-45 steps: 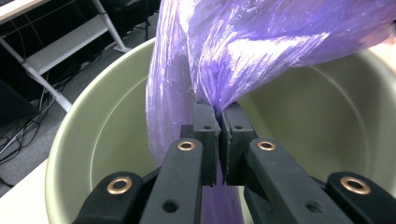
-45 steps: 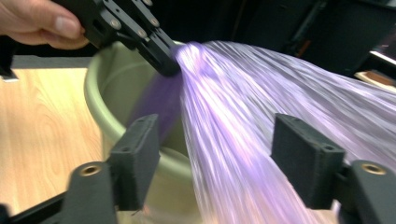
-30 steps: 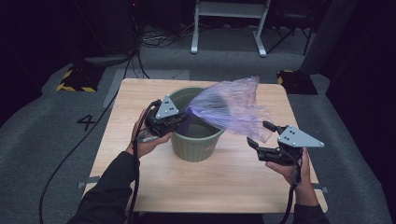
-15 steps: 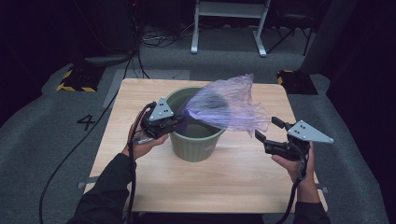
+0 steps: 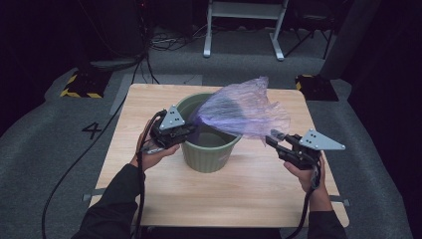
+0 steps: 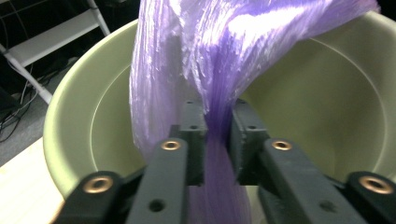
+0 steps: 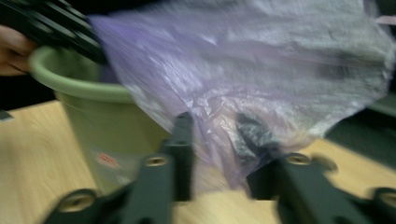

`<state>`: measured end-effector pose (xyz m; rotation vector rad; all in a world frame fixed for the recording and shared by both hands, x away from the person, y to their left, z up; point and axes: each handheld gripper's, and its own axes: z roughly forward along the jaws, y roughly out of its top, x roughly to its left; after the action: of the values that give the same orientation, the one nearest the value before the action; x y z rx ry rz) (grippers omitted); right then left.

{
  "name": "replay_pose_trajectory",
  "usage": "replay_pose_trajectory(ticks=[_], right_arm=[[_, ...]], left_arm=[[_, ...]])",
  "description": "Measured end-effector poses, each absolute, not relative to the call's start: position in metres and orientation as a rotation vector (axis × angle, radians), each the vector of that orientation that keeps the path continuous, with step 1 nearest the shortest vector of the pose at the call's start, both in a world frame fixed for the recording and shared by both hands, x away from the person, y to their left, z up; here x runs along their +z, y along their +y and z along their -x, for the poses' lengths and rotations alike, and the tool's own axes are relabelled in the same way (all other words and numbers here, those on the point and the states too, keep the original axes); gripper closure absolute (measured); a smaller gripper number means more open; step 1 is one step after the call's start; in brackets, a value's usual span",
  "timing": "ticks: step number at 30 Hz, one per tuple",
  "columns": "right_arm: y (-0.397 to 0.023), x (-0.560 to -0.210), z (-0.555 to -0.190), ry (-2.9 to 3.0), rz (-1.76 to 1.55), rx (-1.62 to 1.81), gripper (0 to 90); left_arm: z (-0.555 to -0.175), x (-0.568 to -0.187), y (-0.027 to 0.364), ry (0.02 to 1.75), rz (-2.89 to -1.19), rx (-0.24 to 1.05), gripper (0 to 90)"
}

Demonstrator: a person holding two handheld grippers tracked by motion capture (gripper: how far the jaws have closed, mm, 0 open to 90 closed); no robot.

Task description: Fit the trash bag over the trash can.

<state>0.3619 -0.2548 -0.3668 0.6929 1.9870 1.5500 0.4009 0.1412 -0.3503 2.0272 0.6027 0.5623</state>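
Observation:
A green bin [image 5: 206,154] stands mid-table. A thin purple bag [image 5: 244,112] stretches from its left rim across the opening and out to the right. My left gripper [image 5: 191,127] is at the near-left rim. In the left gripper view [image 6: 217,112] it is shut on a bunched strand of the bag [image 6: 205,56] above the bin [image 6: 74,116], though its jaws have just been opening slightly. My right gripper [image 5: 271,138] is right of the bin at the bag's loose corner. Its jaws [image 7: 215,126] have just been closing and still stand apart, with the bag's edge [image 7: 243,70] between them.
The wooden table [image 5: 149,199] has bare room in front of the bin and at both sides. Behind it are a metal stand [image 5: 244,30], a yellow-striped block [image 5: 79,84] and a dark block [image 5: 313,84]. Cables trail on the grey floor beside a "4" mark [image 5: 93,130].
The bag has sagged from billowing high to hanging toward my right gripper. The right jaws, wide open before, have narrowed around the bag's corner. The left gripper stayed at the rim.

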Motion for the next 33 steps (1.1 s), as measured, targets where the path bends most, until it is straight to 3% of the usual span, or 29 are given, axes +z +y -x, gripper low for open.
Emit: replay_pose_trajectory(ticks=[3, 5, 9, 13, 20, 25, 33], right_arm=[[-0.25, -0.362, -0.356, 1.978, -0.627, 1.563, 82.7], [-0.244, -0.36, -0.352, 1.985, -0.565, 1.555, 88.5], [-0.235, -0.356, -0.346, 2.014, -0.495, 1.521, 90.0], [-0.23, -0.352, -0.342, 2.032, -0.451, 1.51, 90.0], [-0.213, -0.343, -0.336, 2.075, -0.395, 1.483, 90.0], [-0.2, -0.336, -0.331, 2.109, -0.34, 1.452, 90.0], [-0.189, -0.335, -0.326, 2.146, -0.286, 1.469, 89.9]], left_arm=[[-0.401, -0.351, 0.143, 0.611, -2.026, 0.562, 64.1], [-0.4, -0.349, 0.144, 0.638, -2.015, 0.592, 50.1], [-0.395, -0.344, 0.149, 0.629, -1.976, 0.561, 27.9], [-0.385, -0.338, 0.147, 0.577, -1.951, 0.565, 21.3], [-0.363, -0.324, 0.118, 0.44, -1.971, 0.613, 17.9], [-0.36, -0.317, 0.099, 0.402, -1.993, 0.651, 21.3], [-0.363, -0.316, 0.091, 0.37, -2.036, 0.71, 72.7]])
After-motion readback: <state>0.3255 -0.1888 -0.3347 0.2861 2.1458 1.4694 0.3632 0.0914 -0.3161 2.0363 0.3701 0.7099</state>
